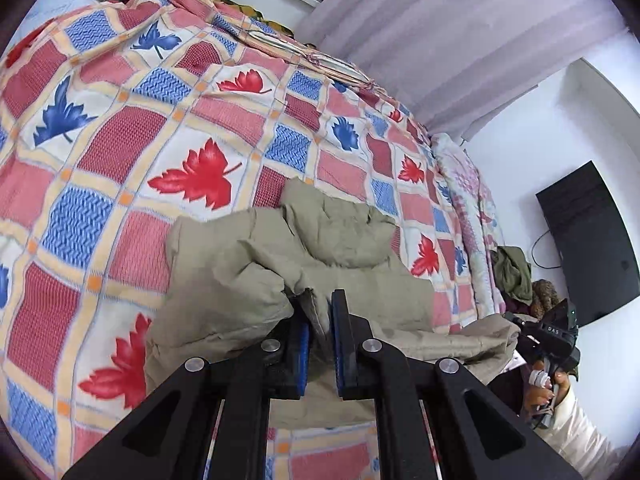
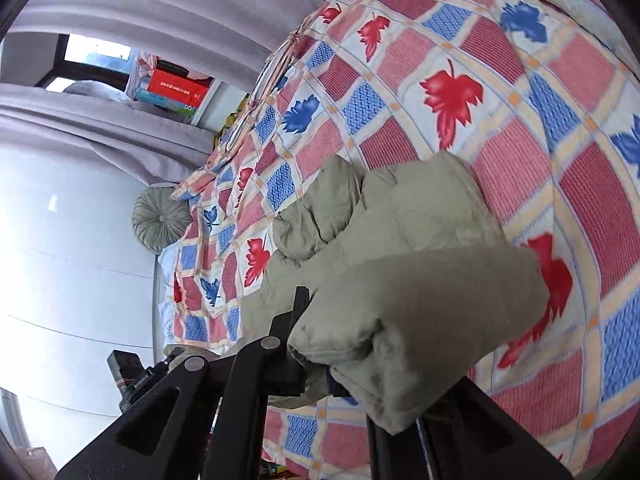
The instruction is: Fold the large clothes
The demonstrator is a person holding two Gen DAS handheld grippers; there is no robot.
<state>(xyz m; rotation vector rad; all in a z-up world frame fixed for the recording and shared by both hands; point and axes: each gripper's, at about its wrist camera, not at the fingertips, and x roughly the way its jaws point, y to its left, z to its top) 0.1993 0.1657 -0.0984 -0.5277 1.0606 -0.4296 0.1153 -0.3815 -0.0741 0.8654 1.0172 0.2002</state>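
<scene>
A large khaki padded jacket [image 1: 256, 264] lies bunched on a bed with a red, blue and cream leaf-pattern bedspread [image 1: 120, 128]. My left gripper [image 1: 319, 312] is shut on a fold of the jacket's edge, pinched between its blue pads. In the right wrist view the jacket [image 2: 400, 248] drapes over my right gripper [image 2: 320, 344], which is shut on its fabric; the right finger is hidden under the cloth. The right gripper also shows in the left wrist view [image 1: 548, 344] at the bed's edge, holding the jacket's far end.
Grey curtains [image 1: 440, 40] hang beyond the bed. A black TV [image 1: 592, 240] is on the white wall. A pile of clothes [image 1: 516, 276] sits by the bed's corner. A round grey cushion [image 2: 160, 220] lies at the bed's head. Shelves hold boxes [image 2: 176, 88].
</scene>
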